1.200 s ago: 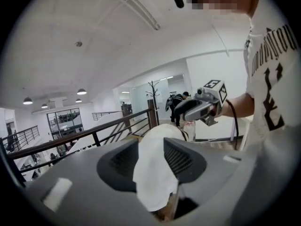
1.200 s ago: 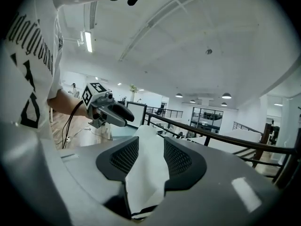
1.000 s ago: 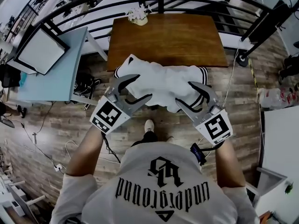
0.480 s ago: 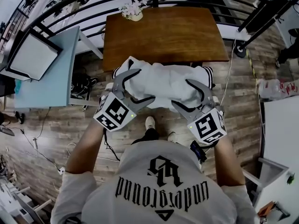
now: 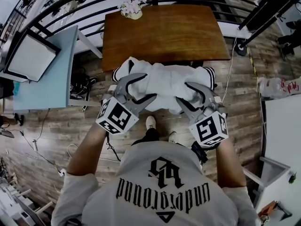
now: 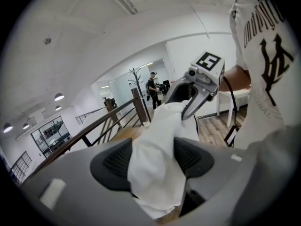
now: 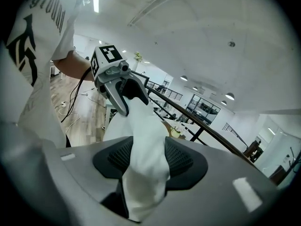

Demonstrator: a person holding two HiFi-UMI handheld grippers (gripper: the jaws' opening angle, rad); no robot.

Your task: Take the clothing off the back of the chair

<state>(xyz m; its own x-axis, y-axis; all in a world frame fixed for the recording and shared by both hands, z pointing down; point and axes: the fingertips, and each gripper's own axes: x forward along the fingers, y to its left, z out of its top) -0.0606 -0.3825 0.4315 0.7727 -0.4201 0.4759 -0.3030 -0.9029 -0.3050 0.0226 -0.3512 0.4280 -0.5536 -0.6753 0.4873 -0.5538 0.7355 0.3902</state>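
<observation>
Head view, left tongs [image 5: 150, 86], right tongs [image 5: 182, 92] just closed onto white clothing [image 5: 169, 81], chair hidden

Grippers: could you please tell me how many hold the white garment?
2. The left gripper holds the garment at its left end, the right gripper at its right end. Both have just been closing on it. None seems hidden.

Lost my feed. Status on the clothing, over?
Left tool, right tool: jaws just closed on white garment. Garment draped, not yet lifted. Nothing in the way.
</observation>
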